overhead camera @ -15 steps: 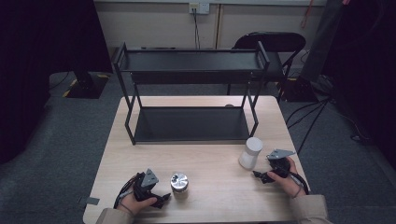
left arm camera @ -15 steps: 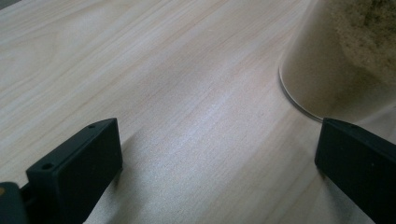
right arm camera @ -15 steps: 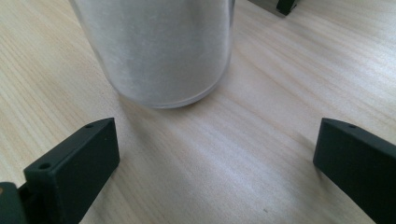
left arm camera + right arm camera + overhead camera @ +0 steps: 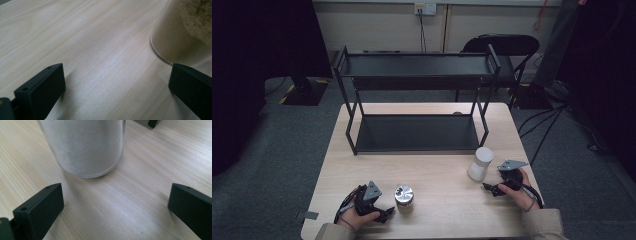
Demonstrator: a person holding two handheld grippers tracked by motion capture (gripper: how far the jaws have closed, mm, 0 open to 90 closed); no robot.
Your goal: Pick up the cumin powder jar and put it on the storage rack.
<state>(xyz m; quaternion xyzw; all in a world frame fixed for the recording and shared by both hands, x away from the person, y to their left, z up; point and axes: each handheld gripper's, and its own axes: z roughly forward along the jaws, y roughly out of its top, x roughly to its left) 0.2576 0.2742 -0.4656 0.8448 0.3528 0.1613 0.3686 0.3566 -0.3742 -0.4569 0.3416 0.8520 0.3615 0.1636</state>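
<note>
Item one: the left gripper point(image 4: 384, 212), which we hold low over the near left part of the wooden table point(image 4: 437, 210). Its jaws stand wide apart with nothing between them; in the left gripper view we see bare wood across the gap.

Item two: a short jar with a shiny metal lid point(image 4: 403, 195), upright on the table just to the right of the left gripper. In the left gripper view its clear wall and brownish filling point(image 4: 182, 30) sit ahead and to the right of the jaws, not between them.

Item three: the right gripper point(image 4: 490, 188), which we hold at the near right of the table, jaws wide apart and empty.

Item four: a taller white-filled jar point(image 4: 480, 163), upright just to the left of the right gripper. In the right gripper view its base point(image 4: 85, 147) stands ahead of the jaws, apart from both.

Item five: a black two-tier metal rack point(image 4: 417, 132) on the far half of the table, both shelves bare.

Item six: a black chair point(image 4: 502, 47) beyond the table's far edge.
</note>
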